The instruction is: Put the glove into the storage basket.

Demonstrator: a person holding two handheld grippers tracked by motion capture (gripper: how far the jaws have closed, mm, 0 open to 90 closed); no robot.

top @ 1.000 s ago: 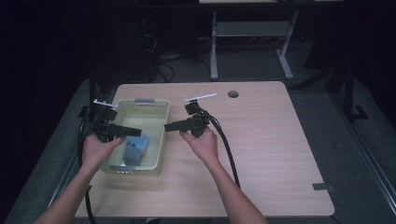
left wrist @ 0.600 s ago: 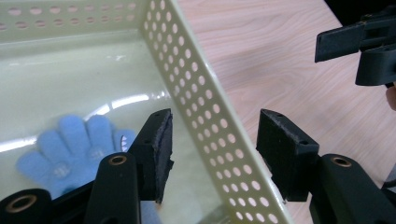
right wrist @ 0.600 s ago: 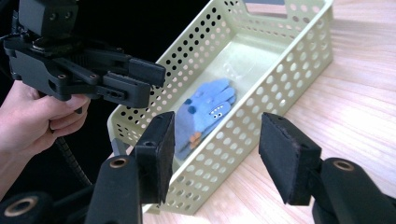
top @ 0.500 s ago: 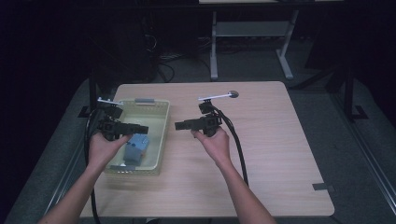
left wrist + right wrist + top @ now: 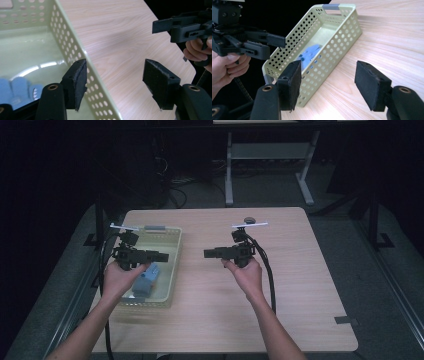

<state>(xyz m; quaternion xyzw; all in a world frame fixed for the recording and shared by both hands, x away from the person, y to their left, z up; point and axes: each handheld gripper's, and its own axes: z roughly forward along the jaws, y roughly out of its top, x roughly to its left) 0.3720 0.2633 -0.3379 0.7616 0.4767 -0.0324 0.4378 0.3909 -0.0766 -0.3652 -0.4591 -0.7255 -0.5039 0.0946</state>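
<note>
A pale green perforated basket stands on the left of the wooden table. A blue object lies inside it, also seen as a blue object through the basket wall. My left gripper hovers over the basket, pointing right. Its jaws have just been opening and the pads press on nothing. The basket rim runs below my left gripper. My right gripper is over bare table right of the basket, pointing left. Its jaws have also just been opening, and my right gripper is empty.
The basket has a grey handle at its far end. A small dark round spot sits near the table's far edge. Cables trail from both grippers toward the person. A metal stand is on the floor beyond the table.
My right gripper has moved right, away from the basket, with its jaws wider. My left gripper has shifted slightly right over the basket and stands more level. The blue object stays in the basket.
</note>
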